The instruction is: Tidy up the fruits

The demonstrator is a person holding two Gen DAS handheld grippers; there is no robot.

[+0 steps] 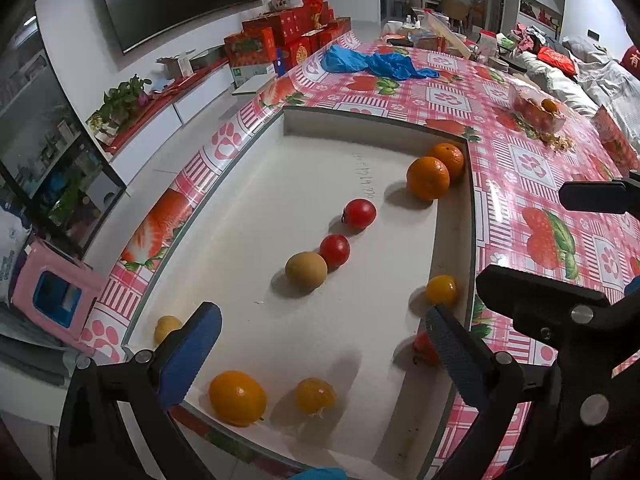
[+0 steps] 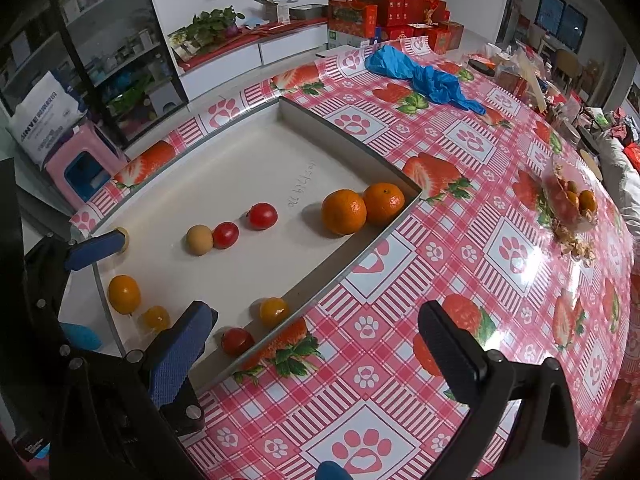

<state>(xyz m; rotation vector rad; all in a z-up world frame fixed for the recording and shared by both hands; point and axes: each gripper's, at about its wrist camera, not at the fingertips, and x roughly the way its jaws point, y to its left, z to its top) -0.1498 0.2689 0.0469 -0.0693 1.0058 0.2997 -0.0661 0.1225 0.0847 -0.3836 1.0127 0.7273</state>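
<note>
A shallow white tray lies on the strawberry-print tablecloth. Two oranges touch in its far right corner. Two red tomatoes and a brown round fruit form a line mid-tray. A yellow tomato and a red tomato sit against the right wall. Orange-yellow fruits rest by the near edge. My left gripper hovers open over the tray's near end. My right gripper is open above the cloth, right of the tray.
A crumpled blue plastic bag lies beyond the tray. A clear bowl of fruit stands at the right with peel scraps around it. The table edge runs along the tray's left, with a pink stool below.
</note>
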